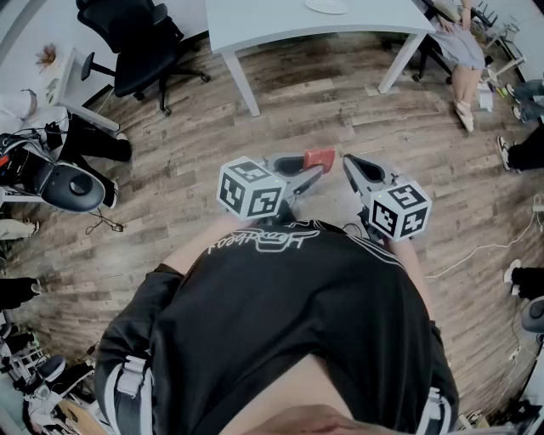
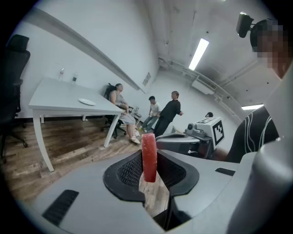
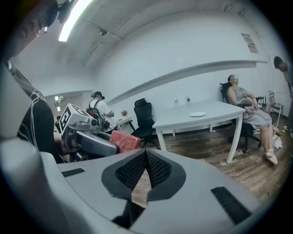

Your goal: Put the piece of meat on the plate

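A flat red piece of meat point(image 2: 149, 156) stands on edge between the jaws of my left gripper point(image 2: 149, 176), which is shut on it. In the head view the meat point(image 1: 320, 158) sticks out past the left gripper point(image 1: 311, 174), held in the air over the wooden floor. The right gripper view shows the same meat point(image 3: 123, 140) off to the left. My right gripper point(image 3: 145, 165) is shut with nothing in it, and floats beside the left one point(image 1: 350, 166). A white plate point(image 1: 327, 6) lies on the white table point(image 1: 280, 30) ahead, also seen as plate point(image 2: 87, 102) and plate point(image 3: 197, 114).
A black office chair point(image 1: 136, 42) stands left of the table. A seated person point(image 1: 459, 47) is at the table's right end, and other people point(image 2: 167, 112) stand beyond. Cables point(image 1: 484, 251) and gear lie along the floor's edges.
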Action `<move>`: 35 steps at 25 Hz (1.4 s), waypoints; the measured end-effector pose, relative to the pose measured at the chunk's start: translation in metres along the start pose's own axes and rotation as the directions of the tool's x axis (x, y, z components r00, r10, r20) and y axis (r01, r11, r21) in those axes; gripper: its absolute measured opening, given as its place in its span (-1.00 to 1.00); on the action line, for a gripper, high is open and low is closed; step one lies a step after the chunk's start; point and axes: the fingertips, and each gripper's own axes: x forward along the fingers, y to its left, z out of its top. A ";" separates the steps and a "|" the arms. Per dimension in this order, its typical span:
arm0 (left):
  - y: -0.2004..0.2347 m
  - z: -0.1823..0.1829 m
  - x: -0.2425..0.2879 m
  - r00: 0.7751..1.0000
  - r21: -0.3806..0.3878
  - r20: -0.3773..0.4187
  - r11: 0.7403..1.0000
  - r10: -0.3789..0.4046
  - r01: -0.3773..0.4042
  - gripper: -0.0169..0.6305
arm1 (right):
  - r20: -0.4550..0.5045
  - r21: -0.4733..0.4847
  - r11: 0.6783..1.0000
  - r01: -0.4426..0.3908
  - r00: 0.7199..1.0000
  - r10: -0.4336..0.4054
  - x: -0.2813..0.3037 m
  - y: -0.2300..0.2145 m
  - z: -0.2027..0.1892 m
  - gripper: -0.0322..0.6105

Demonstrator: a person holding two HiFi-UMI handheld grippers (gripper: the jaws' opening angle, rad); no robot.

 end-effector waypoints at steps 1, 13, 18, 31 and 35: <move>-0.002 0.000 -0.002 1.000 -0.004 0.001 1.000 0.002 -0.002 -0.67 | -0.001 -0.001 1.000 -0.003 1.000 0.003 -0.001 0.002 0.000 -0.87; -0.022 0.001 0.007 1.000 -0.007 0.010 1.000 0.018 -0.018 -0.67 | 0.008 0.003 1.000 0.007 1.000 -0.007 -0.023 -0.005 0.001 -0.87; -0.025 0.001 0.012 1.000 -0.007 0.014 1.000 0.021 -0.021 -0.67 | 0.023 -0.008 1.000 0.017 1.000 -0.017 -0.028 -0.011 0.004 -0.87; -0.027 0.003 0.034 1.000 -0.011 -0.015 1.000 0.016 -0.016 -0.67 | 0.020 0.024 1.000 0.020 1.000 -0.020 -0.035 -0.031 -0.001 -0.87; -0.014 0.007 0.042 1.000 -0.015 -0.023 1.000 0.009 -0.009 -0.67 | 0.031 0.052 0.998 0.027 0.999 -0.029 -0.027 -0.043 0.001 -0.87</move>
